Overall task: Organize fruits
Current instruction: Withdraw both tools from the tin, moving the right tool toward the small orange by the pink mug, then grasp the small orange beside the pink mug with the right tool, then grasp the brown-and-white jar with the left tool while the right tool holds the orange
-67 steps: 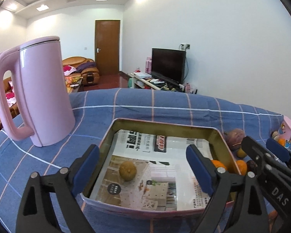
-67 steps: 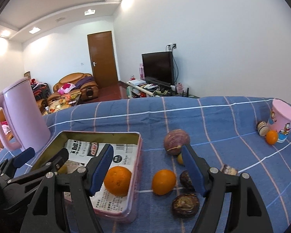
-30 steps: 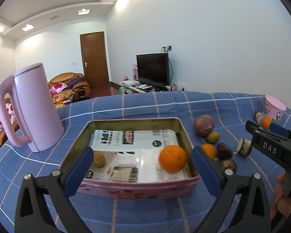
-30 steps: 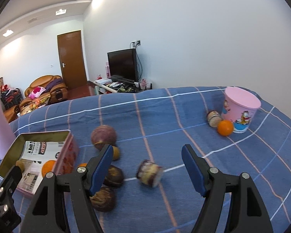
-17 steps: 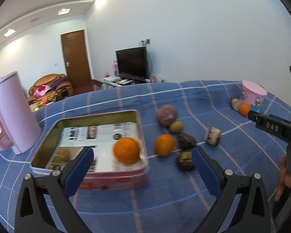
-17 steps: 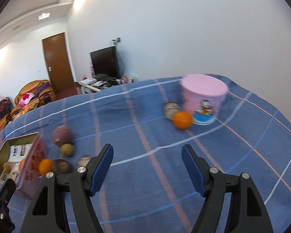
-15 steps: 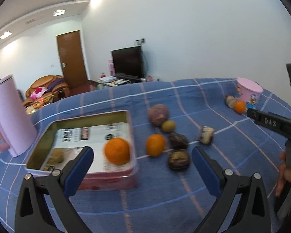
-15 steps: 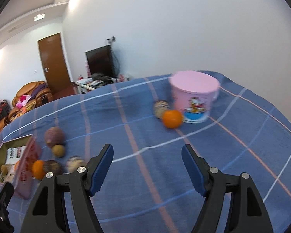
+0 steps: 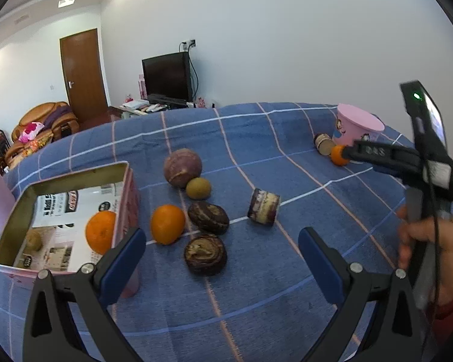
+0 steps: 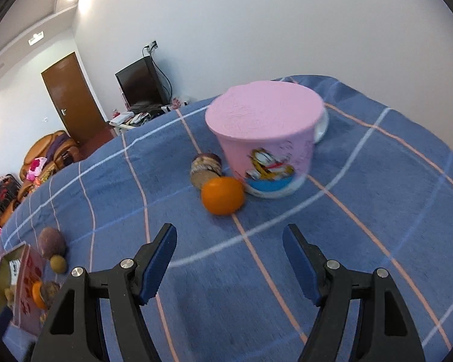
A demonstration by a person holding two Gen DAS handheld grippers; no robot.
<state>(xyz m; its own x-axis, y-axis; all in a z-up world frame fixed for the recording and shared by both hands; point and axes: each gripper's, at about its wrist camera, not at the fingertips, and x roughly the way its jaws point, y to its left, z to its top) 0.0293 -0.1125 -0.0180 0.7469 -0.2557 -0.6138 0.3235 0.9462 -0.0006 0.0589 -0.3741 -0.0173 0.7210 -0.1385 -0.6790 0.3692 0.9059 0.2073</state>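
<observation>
Target fruit: an orange (image 10: 223,195) lies on the blue checked cloth (image 10: 362,226), touching the foot of the upside-down pink cup (image 10: 265,138) on the side nearest the right wrist camera.
Right gripper (image 10: 229,259): jaws spread wide with nothing between them, pointing down at the cloth just short of that orange; the orange sits ahead of the gap and slightly left of its middle.
Left gripper (image 9: 222,256): jaws also spread and empty, hovering over the cluster of fruit well away from the pink cup.
Tin (image 9: 126,181): the paper-lined box far to the left of the pink cup already holds one orange (image 9: 101,235) and a small brownish fruit (image 9: 34,240).
Risk, cup: the orange leans on the pink cup, so I judge a finger sliding in on that side could strike the cup and shove or tip it.
Risk, roll: a round fruit on soft cloth may squirt away if the pads close off-centre.
Risk, neighbour: a small layered cylinder (image 10: 204,167) lies just left of the pink cup, behind the orange and seemingly touching it; a deep reach could knock it.
Also around: further from the pink cup lie a purple round fruit (image 9: 182,167), a small green-brown fruit (image 9: 198,187), another orange (image 9: 167,223), two dark wrinkled fruits (image 9: 208,217) (image 9: 205,254) and a second layered cylinder (image 9: 263,206).
In the way: open cloth between right gripper and orange; only the cup crowds the far side.
</observation>
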